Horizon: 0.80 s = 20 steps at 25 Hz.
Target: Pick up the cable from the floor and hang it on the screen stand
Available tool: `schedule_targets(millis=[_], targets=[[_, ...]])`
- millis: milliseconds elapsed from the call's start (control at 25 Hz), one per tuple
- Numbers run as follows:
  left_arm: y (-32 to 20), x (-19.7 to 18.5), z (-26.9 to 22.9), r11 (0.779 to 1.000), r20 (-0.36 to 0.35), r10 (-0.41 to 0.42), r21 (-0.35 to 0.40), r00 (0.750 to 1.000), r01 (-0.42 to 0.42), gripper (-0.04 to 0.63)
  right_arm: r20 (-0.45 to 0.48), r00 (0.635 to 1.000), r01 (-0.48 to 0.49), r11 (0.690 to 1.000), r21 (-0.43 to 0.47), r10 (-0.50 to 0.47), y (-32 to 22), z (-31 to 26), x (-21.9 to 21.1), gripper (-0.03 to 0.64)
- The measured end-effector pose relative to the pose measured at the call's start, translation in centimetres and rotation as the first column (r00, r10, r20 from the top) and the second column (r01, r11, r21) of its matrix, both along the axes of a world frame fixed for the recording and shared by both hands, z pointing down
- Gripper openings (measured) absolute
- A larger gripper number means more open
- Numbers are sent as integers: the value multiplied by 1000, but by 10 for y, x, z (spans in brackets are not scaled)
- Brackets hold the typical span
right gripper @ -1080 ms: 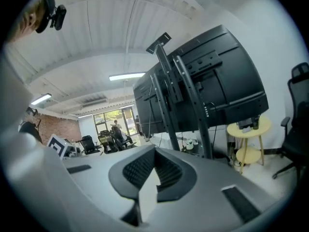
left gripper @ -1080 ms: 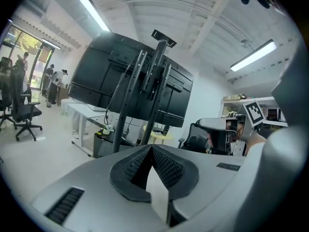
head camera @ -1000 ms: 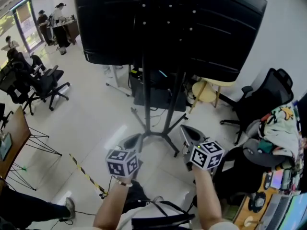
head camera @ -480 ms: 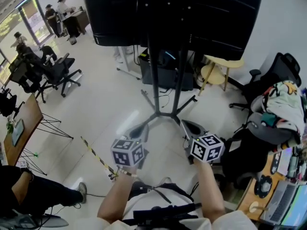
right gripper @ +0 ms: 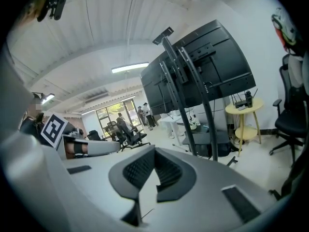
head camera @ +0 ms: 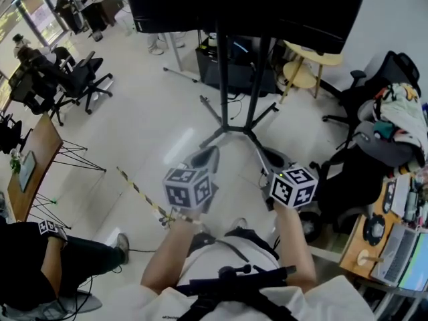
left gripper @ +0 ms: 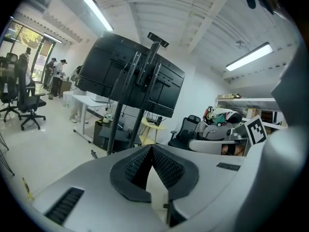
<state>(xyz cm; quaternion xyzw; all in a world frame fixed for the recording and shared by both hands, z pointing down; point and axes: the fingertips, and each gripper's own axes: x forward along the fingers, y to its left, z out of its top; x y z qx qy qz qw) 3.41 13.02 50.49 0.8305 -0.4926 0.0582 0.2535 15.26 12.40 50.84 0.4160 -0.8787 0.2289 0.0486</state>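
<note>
Striped cable (head camera: 139, 191) on floor (head camera: 134, 129), beside left gripper (head camera: 207, 158)

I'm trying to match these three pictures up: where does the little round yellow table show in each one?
Head view: the yellow round table is at the upper right, just right of the screen stand.
Left gripper view: the table is near the centre, under the screen.
Right gripper view: the table is at the right side.
Shared landmark: the screen stand, left of the table in every view.
</note>
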Motion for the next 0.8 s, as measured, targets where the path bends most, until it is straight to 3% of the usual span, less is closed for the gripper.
schedule_targets(millis=[440, 800], targets=[[22, -21, -4, 999, -66, 48, 7, 997, -48, 3, -59, 998, -32, 999, 19, 33, 33, -12, -33, 9], [29, -27, 3, 998, -75, 57, -2, 996, -58, 3, -83, 996, -36, 999, 10, 37, 44, -7, -47, 9]])
